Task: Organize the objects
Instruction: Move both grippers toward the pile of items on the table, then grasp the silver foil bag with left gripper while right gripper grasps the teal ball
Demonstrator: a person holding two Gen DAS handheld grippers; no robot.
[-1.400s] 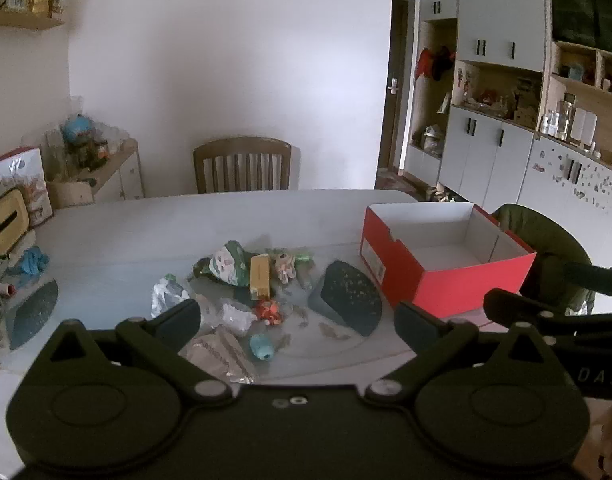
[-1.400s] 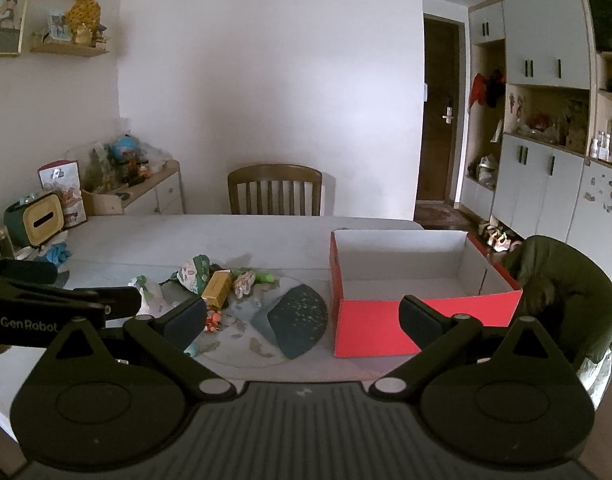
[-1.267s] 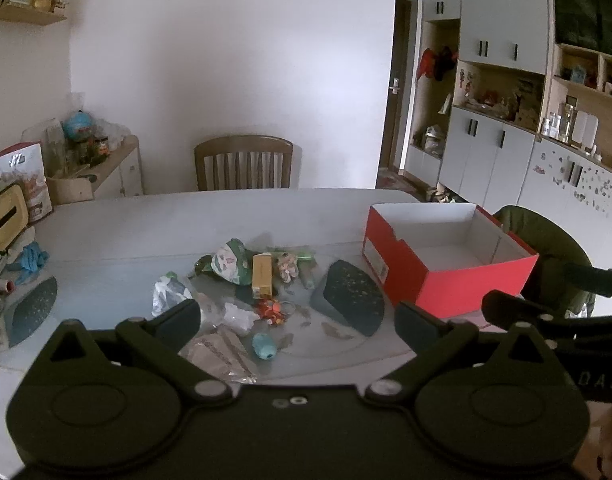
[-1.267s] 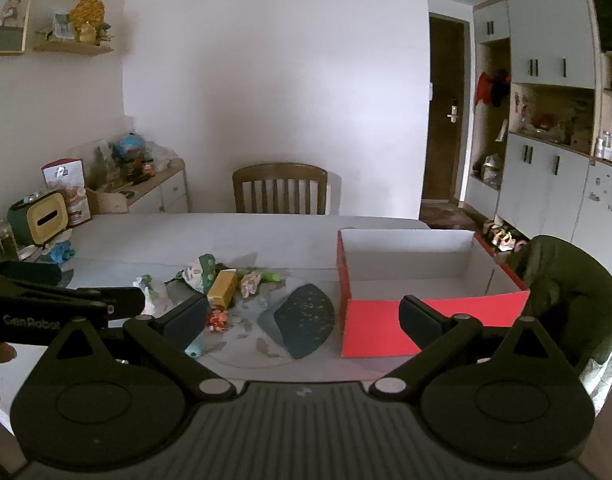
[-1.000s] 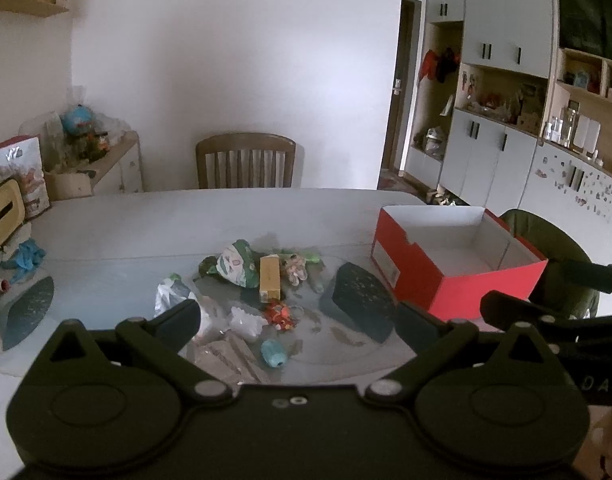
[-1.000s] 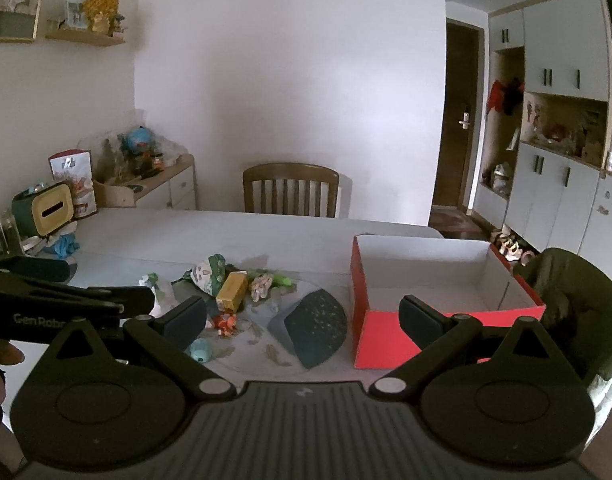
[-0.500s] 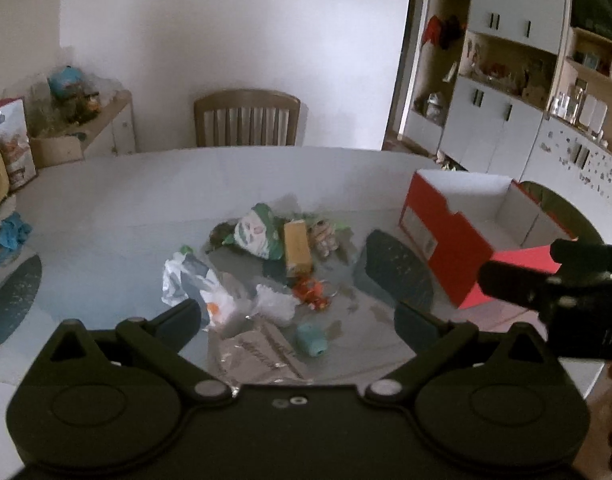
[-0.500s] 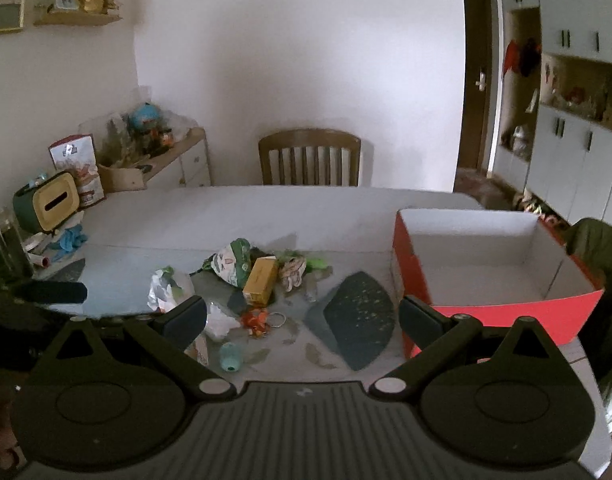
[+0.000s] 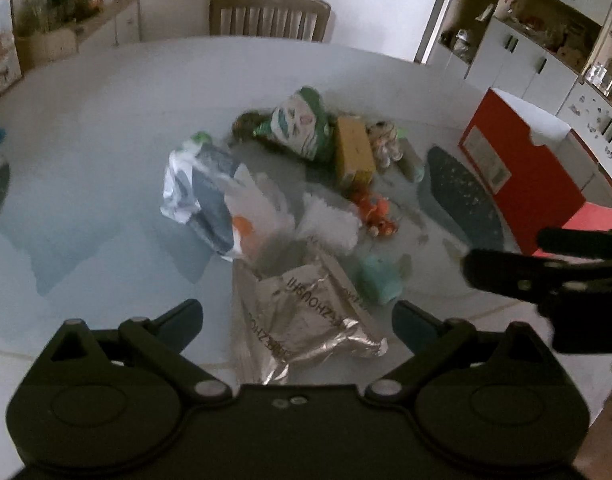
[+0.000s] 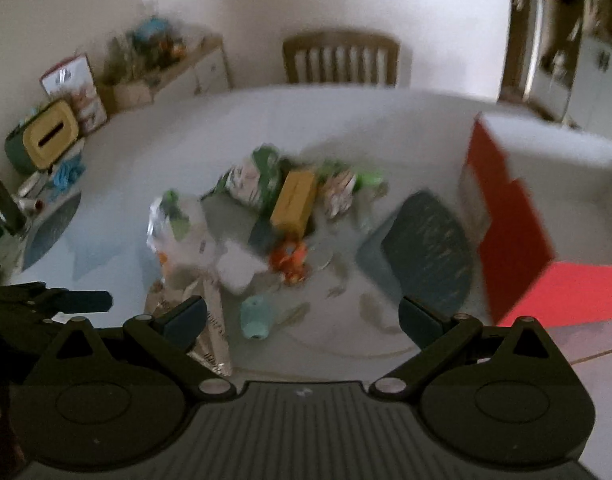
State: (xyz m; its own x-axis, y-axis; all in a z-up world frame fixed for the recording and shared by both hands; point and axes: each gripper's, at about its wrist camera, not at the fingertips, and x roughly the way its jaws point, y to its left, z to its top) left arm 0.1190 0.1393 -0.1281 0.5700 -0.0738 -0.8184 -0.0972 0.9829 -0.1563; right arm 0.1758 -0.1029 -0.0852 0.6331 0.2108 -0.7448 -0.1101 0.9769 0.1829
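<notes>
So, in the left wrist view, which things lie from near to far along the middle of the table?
silver foil packet → white crumpled wrapper → yellow box → wooden chair

Table (image 9: pixel 86 128) (cluttered): wrappers (image 9: pixel 306 316), box (image 9: pixel 522 160).

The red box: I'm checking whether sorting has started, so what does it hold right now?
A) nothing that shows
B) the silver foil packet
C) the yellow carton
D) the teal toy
A: the red box shows only bare white inner walls, while the yellow carton, silver foil packet and teal toy all lie on the table.
</notes>
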